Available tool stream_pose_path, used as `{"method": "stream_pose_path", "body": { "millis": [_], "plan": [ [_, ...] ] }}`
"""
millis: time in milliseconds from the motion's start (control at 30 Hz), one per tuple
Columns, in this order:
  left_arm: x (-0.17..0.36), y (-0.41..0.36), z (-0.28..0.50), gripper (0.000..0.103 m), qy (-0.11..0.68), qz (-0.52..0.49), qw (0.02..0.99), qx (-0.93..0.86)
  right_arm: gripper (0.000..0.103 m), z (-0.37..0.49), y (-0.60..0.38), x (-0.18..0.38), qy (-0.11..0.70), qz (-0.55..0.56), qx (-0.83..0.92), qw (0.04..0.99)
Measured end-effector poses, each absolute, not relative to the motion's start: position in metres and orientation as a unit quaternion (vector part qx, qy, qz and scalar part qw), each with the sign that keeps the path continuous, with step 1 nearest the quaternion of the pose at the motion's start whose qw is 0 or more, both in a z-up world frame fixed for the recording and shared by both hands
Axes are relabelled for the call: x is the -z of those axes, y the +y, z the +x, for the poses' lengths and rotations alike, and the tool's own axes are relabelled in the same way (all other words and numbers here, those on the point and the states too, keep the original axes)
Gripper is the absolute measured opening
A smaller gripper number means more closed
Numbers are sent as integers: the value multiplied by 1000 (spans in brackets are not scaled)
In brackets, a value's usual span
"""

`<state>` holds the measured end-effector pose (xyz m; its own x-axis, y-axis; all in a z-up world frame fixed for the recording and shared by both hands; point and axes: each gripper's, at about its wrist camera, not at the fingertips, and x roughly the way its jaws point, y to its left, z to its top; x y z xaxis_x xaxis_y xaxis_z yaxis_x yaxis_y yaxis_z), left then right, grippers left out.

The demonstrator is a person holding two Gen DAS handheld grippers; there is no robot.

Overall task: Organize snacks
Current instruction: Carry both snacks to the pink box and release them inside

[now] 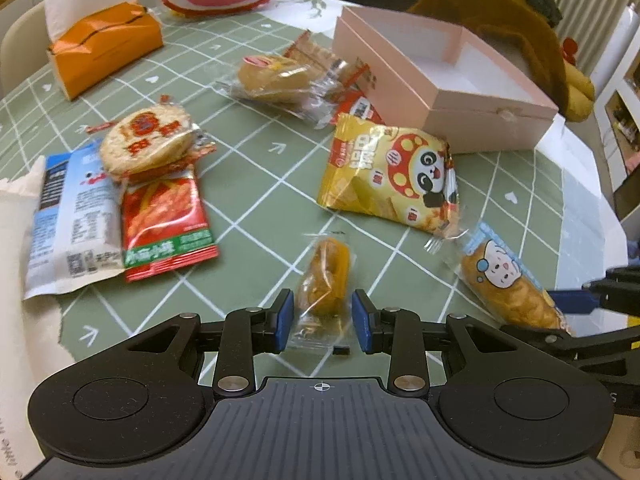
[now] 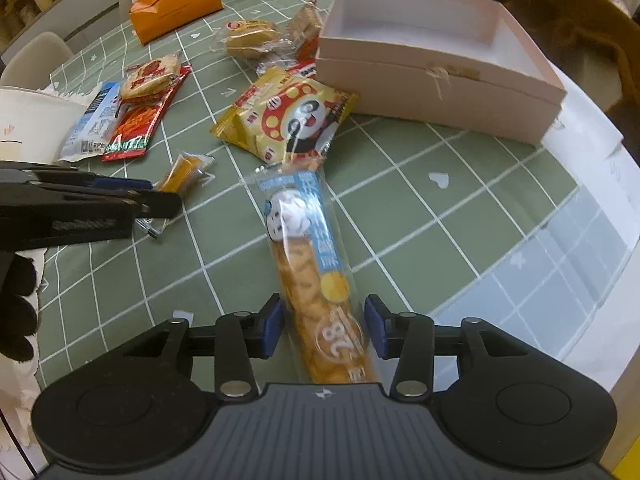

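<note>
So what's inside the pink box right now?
The pink box shows only its bare white floor and inner walls, no snacks. The strip of floor behind its near wall is hidden in both views.

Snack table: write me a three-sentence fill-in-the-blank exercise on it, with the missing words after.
1. The pink box holds ____ snacks.
2. The long snack pack with the cartoon face lies between the fingers of the ____ gripper.
3. The small orange snack packet lies on a ____ tablecloth with white grid lines.

Missing words: no; right; green
</note>
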<state>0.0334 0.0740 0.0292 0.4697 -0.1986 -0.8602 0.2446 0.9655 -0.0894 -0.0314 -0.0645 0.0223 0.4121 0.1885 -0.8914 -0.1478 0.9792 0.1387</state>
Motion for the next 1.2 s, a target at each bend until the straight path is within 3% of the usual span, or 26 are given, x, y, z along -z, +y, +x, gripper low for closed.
{"method": "stream_pose_path", "body": {
  "millis": [133, 200, 367, 700, 833, 1033, 1200],
  "plan": [
    [-29, 66, 31, 34, 497, 36, 856, 138, 44, -21, -63, -22, 527, 23, -105, 843],
    [-31, 63, 23, 33, 495, 34, 855, 150, 37, -22, -64, -22, 528, 26, -111, 841],
    [-43, 41, 0, 31, 483, 36, 856, 177, 29, -37, -83, -32, 531, 39, -119, 838],
    [-196, 14, 37, 29, 338, -12, 916, 215, 24, -13, -155, -162, 410, 80, -120, 901],
    [-233, 1, 76, 29, 318, -18, 925, 207, 24, 24, -176, -218, 350, 74, -123, 926],
    [-219, -11, 119, 29, 352, -51, 915, 193, 20, 73, -200, -236, 336, 77, -136, 929],
    [-159, -19, 175, 32, 430, -122, 875, 186, 21, 118, -203, -204, 389, 106, -140, 904]
  ]
}}
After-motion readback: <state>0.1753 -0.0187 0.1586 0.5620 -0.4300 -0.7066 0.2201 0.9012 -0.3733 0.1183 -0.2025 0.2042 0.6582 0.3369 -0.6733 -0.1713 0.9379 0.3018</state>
